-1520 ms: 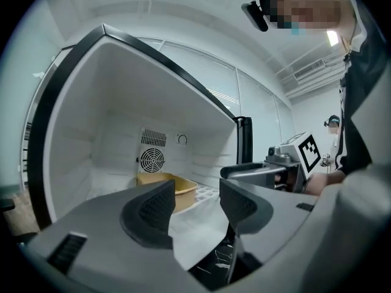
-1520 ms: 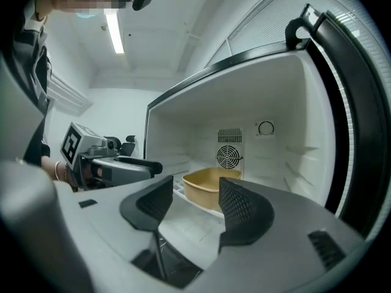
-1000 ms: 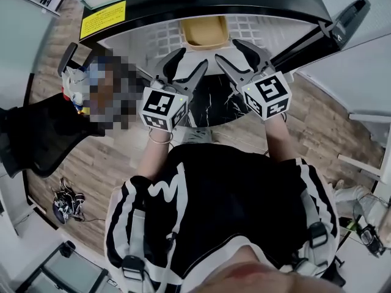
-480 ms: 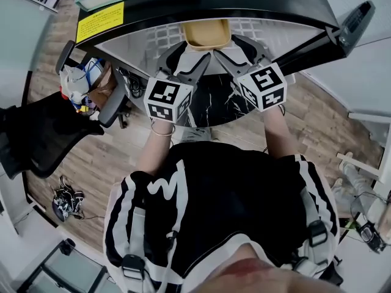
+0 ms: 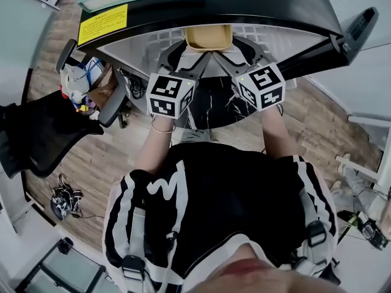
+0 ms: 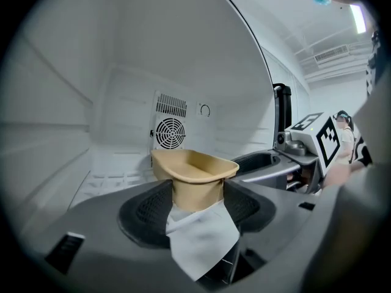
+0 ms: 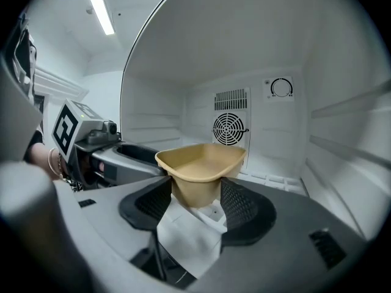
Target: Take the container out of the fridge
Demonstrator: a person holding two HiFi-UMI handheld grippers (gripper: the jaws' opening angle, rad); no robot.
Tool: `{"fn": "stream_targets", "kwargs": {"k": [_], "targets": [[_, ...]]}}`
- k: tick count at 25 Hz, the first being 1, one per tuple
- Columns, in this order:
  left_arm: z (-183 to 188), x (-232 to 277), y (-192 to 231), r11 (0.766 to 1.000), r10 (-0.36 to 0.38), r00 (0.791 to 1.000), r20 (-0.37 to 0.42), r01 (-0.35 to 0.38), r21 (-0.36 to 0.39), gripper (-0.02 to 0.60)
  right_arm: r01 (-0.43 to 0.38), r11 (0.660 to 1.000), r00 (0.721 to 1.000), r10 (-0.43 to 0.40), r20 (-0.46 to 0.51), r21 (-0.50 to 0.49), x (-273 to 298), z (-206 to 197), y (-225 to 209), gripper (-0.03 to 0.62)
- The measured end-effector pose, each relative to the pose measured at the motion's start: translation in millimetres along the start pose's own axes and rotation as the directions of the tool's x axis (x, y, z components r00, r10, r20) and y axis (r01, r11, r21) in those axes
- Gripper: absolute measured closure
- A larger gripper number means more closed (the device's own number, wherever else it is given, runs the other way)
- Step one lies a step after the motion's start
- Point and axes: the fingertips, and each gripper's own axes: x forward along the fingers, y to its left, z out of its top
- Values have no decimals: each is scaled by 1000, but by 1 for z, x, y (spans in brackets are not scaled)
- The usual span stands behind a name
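Closed with the left gripper (image 6: 194,194) on the near end of the tan container (image 6: 192,166), mesh pads pressed against both sides of its body. Clamped likewise with the right gripper (image 7: 195,194) on the same container, at 3 o'clock from the left one. Seen from the head, both meeting at 12 o'clock on the container's near edge, inside the open fridge (image 5: 263,5), over its white gridded shelf (image 5: 159,38). Beyond, at 12 o'clock, a round fan grille (image 7: 229,129) in the back wall; at 1 o'clock, a dial (image 7: 281,88).
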Motion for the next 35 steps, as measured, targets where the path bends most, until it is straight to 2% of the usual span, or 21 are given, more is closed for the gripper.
{"fn": "stream_targets", "kwargs": {"k": [6, 13, 35], "targets": [[0, 2, 2, 1000, 23, 1000, 6, -23, 3, 325, 0, 1000, 1000, -1, 28, 31, 1, -1, -1, 355], [0, -1, 1, 999, 32, 999, 11, -32, -3, 325, 25, 999, 999, -27, 46, 29, -1, 0, 0, 355], [11, -26, -21, 999, 43, 997, 63, -43, 0, 325, 16, 1000, 995, -18, 97, 21, -29, 9, 18, 355]]}}
